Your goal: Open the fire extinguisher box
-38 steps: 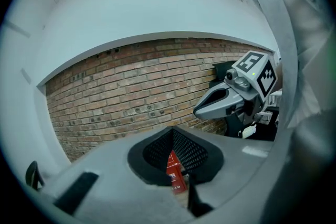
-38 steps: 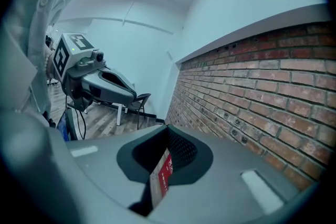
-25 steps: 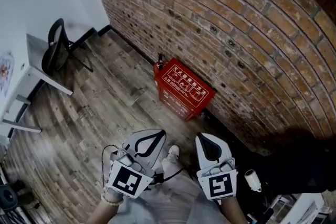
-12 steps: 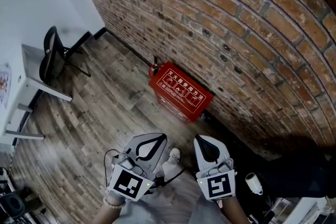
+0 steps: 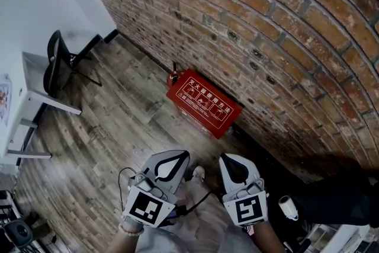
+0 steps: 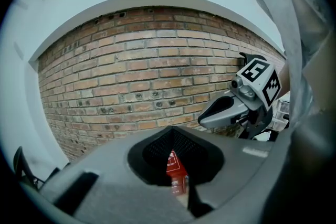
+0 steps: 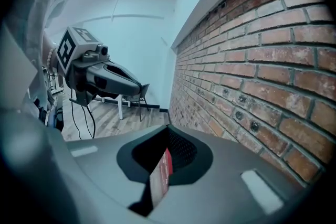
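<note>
Fire extinguisher box (image 5: 203,102) still closed; slightly larger in view

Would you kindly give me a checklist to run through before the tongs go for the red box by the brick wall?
1. Fire extinguisher box in sight, on the floor against the brick wall: ok.
2. Box opened: not ok, it looks shut.
3. Left tongs empty and shut: ok.
4. Right tongs empty and shut: ok.
5. Tongs at the box: not ok, both are well short of it.
6. Where the latch or handle sits: cannot tell.
</note>
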